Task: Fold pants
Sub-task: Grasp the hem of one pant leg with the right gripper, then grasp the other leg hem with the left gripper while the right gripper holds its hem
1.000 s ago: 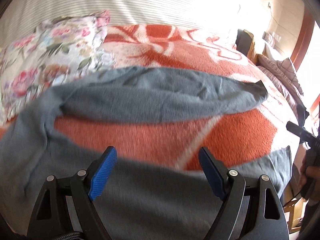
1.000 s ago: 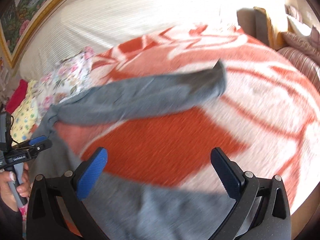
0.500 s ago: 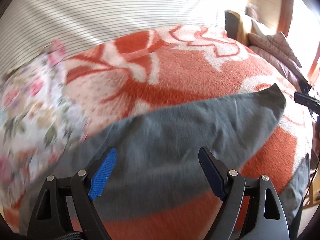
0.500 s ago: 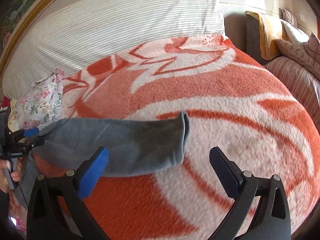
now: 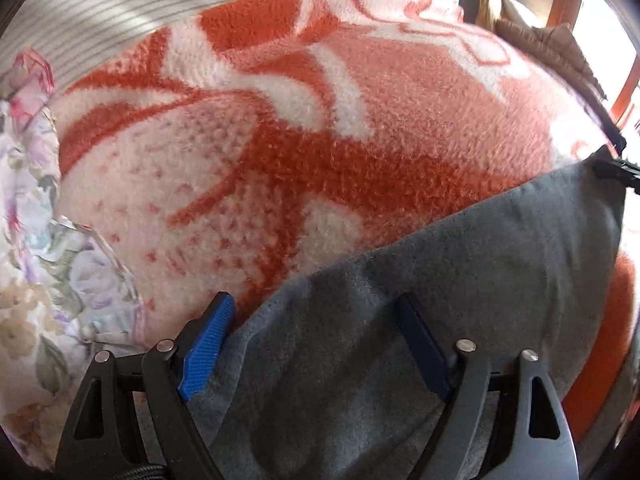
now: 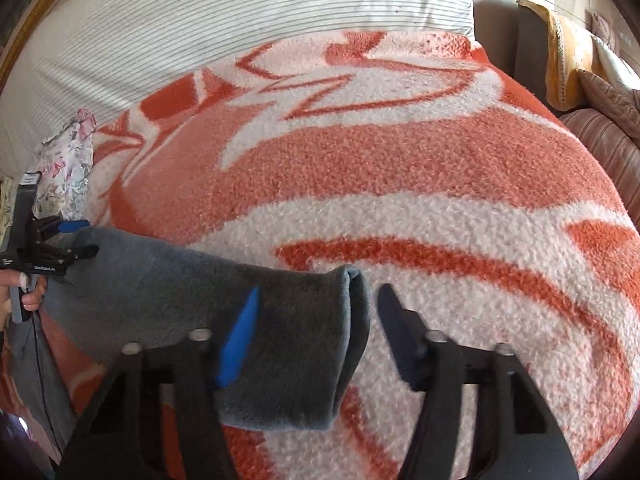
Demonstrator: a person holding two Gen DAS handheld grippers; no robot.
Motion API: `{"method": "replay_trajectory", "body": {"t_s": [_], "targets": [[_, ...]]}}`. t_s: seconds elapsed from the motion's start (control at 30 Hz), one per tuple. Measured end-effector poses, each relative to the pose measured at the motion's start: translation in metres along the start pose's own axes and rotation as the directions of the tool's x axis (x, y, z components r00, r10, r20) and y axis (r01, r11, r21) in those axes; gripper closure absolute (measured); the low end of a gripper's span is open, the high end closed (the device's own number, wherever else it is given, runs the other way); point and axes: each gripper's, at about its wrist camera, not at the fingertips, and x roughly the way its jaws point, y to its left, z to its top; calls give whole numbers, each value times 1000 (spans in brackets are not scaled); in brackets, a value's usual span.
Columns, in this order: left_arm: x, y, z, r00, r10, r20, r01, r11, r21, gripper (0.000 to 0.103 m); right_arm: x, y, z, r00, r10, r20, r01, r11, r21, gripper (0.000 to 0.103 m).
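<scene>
Grey pants [image 5: 460,280] lie on an orange and white blanket [image 5: 360,140]. My left gripper [image 5: 314,300] is low over one leg near its upper part. Its jaws are closing, with the fabric's edge at the left pad [image 5: 204,348] and cloth between the pads, which do not pinch it. In the right wrist view the leg's cuff end [image 6: 348,320] lies between the fingers of my right gripper [image 6: 320,292]. These jaws are closing too, and the right finger [image 6: 396,328] stands just clear of the cuff. The left gripper [image 6: 82,238] shows at the leg's far end.
A striped white pillow [image 6: 240,20] lines the back of the bed. A floral pillow [image 5: 36,260] lies at the left beside the pants. A sofa with cushions [image 6: 600,100] stands at the right. A hand [image 6: 20,292] grips the left gripper's handle.
Both grippers moved forward over the far pant leg and came down close to it. The right jaws narrowed a lot around the cuff; the left jaws narrowed slightly.
</scene>
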Motion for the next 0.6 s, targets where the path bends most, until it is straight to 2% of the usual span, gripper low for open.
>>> {"method": "replay_trajectory", "body": {"t_s": [0.03,0.07,0.13,0.2,0.33,0.6], "targets": [[-1,1,-1,999,-34,-1,34,999,-9,45,-2,-2,1,1000,6,12,-6,1000,8,75],[-3,2,-2,998,-60,2,60,998,-16,53,-6,-4,2,1000,11,26,-12,1000,16,87],[-11,-1,-7,999,-51,6,51,999,-8,85,-16,-8,3,998,36,54,-38,999,37,93],[-22,-4,-15,998,-57,14,57,998,-6,92,-26,-6,2,996,56,71,-59,998,36,95],[-61,-10,-39,990,-121,77,124,992,-36,95,-48,7,-6,993,52,104,-51,999,-9,95],[-147,-40,-90,968,-177,178,186,982,-36,96,-101,11,-38,982,89,166,-90,996,4,95]]}}
